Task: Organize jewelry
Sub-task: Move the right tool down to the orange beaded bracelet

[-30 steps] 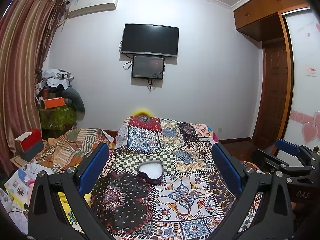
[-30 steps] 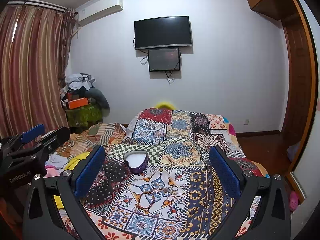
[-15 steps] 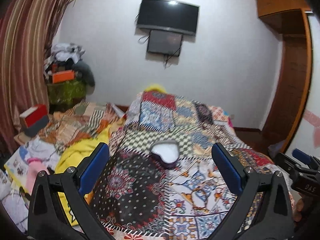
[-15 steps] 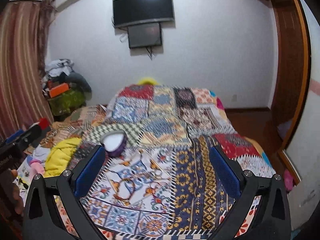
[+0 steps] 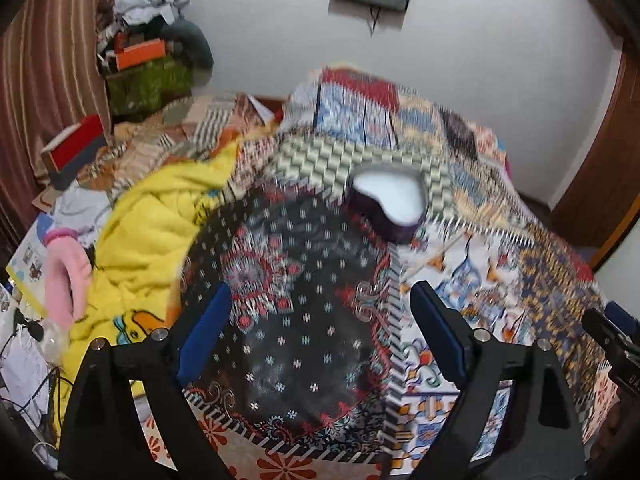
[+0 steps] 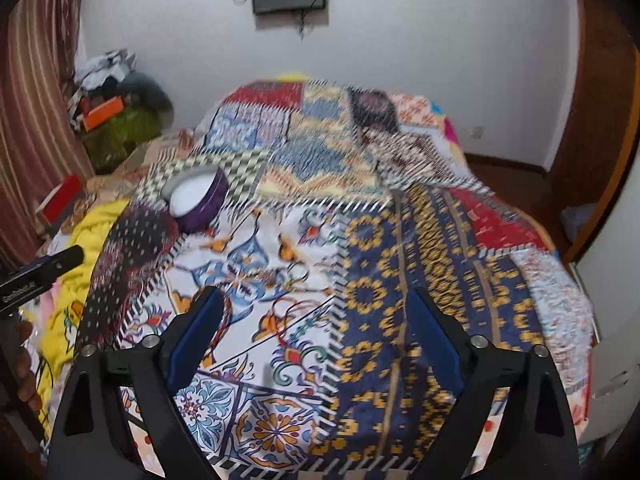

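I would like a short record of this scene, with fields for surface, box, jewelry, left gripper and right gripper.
surface: patchwork bedspread covering the bed
box: purple heart-shaped box, open, white lining, resting on the bedspread
jewelry: thin bracelets or cords loose on the white patch; blurred, count unclear
left gripper: left gripper open, empty, above the dark patch, box ahead
right gripper: right gripper open, empty, above the jewelry area
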`<state>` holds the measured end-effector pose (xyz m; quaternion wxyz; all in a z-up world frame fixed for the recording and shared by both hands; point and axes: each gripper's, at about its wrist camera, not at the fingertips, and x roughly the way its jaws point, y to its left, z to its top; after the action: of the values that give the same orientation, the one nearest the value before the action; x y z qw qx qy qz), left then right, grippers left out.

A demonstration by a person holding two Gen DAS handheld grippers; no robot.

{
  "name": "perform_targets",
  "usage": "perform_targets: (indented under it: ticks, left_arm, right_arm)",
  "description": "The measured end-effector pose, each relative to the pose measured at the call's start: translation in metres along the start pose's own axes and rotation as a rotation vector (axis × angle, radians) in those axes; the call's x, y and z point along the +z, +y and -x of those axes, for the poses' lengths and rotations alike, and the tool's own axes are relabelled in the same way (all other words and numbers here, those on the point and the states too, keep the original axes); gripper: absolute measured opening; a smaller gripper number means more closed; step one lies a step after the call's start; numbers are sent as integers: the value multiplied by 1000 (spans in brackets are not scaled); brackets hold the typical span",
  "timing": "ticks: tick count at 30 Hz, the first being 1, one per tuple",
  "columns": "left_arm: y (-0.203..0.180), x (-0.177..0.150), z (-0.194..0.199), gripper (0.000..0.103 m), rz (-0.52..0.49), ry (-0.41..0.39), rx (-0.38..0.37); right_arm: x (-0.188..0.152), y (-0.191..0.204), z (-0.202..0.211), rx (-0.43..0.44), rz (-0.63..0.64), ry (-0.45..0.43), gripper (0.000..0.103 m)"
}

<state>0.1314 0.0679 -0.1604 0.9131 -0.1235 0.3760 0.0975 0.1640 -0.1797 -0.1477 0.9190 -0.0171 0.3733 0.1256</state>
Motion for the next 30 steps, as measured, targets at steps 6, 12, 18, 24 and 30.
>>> perform_targets:
  ticks: [6,12,18,24,30]
  left_arm:
    - [-3,-5,-26,78,-7,89,-63]
    - [-10,-5,-43,64,-19,127,-125]
    - [-19,-5,-55,50,-52,157,-172]
    - [-25,-2,-69,43,-73,177,-214]
    - [-31,1,-84,33,-96,182,-226]
  right_arm:
    - [-4,18,-26,75,52,62,78]
    - [0,35,-52,171,84,127,70]
    - [1,51,-80,265,95,221,61]
    - [-5,62,-96,280,120,276,60]
    - [-10,67,-99,250,163,260,60]
